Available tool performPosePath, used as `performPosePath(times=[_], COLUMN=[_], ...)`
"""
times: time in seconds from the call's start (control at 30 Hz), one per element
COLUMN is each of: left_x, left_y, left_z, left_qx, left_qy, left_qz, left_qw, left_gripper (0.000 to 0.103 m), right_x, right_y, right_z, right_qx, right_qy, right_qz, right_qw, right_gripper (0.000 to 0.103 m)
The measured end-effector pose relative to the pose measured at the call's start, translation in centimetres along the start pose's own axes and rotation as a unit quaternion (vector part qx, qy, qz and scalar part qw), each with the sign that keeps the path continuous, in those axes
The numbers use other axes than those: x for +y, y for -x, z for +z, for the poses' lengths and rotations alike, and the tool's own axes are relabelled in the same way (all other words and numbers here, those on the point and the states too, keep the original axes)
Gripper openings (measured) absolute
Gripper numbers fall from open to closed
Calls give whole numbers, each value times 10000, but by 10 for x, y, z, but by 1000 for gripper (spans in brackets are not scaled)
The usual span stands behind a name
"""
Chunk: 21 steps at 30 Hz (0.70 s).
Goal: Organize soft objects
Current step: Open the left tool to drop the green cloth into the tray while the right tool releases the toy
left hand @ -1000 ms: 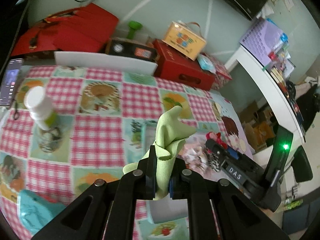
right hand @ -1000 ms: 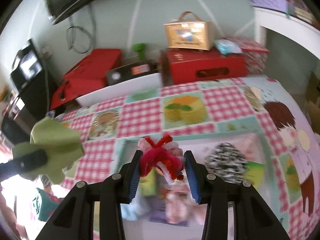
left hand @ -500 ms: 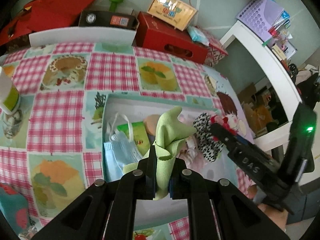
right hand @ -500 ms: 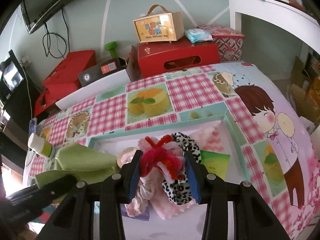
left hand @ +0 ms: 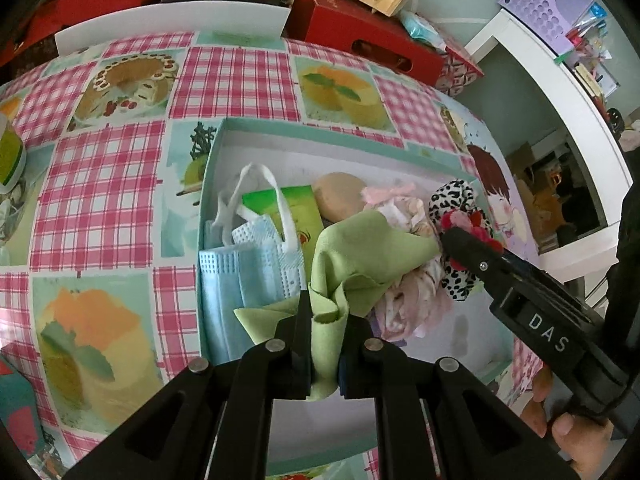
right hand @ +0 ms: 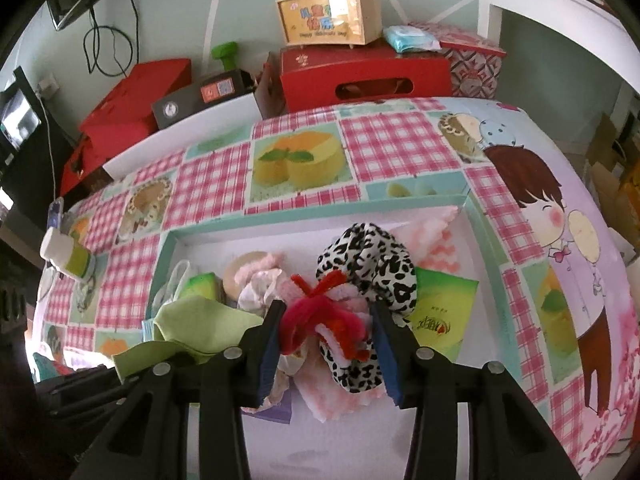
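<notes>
The left gripper [left hand: 324,344], at the bottom centre of its own view, has its fingers clamped on a green cloth [left hand: 360,256] that drapes over the pile inside the shallow box [left hand: 216,148] on the checked surface [left hand: 100,184]. In the right wrist view, the right gripper [right hand: 326,344] has its fingers apart on either side of a red pipe-cleaner bow [right hand: 320,316]; whether they press it is unclear. A leopard-print scrunchie [right hand: 372,264] lies just behind it, and blue face masks [left hand: 244,272] sit at the box's left side.

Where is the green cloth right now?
The green cloth is pinched in the left claw, over the box, between the blue masks and the leopard scrunchie.
</notes>
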<state>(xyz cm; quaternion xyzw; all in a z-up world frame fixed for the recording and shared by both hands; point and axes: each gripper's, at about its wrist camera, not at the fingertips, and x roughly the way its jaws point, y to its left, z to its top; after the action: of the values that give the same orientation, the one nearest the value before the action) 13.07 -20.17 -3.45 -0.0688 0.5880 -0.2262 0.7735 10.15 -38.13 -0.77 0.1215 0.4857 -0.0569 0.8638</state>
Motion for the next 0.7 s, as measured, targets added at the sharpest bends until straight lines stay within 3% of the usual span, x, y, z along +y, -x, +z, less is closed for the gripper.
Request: performPosePath(times=[0.1, 0.17, 0.23, 0.5, 0.57, 0.6, 0.7], left_x=[0, -2, -4, -7, -5, -4, -1], left_y=[1, 2, 6, 33, 39, 41, 49], left_z=[-1, -1, -2, -3, -2, -2, -3], left_qx=[45, 52, 30, -284, -366, -387, -499], left_qy=[-6, -34, -70, -180, -150, -139, -155], left_qz=[20, 59, 97, 51, 105, 145, 410], left_qw=[10000, 10000, 9999, 9994, 9992, 9990, 9978], left_gripper=[11, 18, 39, 45, 54, 64, 67], right_x=[2, 2, 3, 4, 5, 6, 8], right_y=[-1, 0, 1, 11, 13, 13, 14], right_z=[-2, -2, -1, 2, 1, 1, 0], right_qx=[47, 54, 54, -58, -59, -50, -19], right_qy=[22, 30, 38, 77, 91, 101, 128], right_qz=[-45, -69, -82, -171, -183, -192, -239], right_qw=[10000, 10000, 9999, 9998, 9998, 9998, 9996], right_gripper=[50, 53, 55, 63, 65, 67, 68])
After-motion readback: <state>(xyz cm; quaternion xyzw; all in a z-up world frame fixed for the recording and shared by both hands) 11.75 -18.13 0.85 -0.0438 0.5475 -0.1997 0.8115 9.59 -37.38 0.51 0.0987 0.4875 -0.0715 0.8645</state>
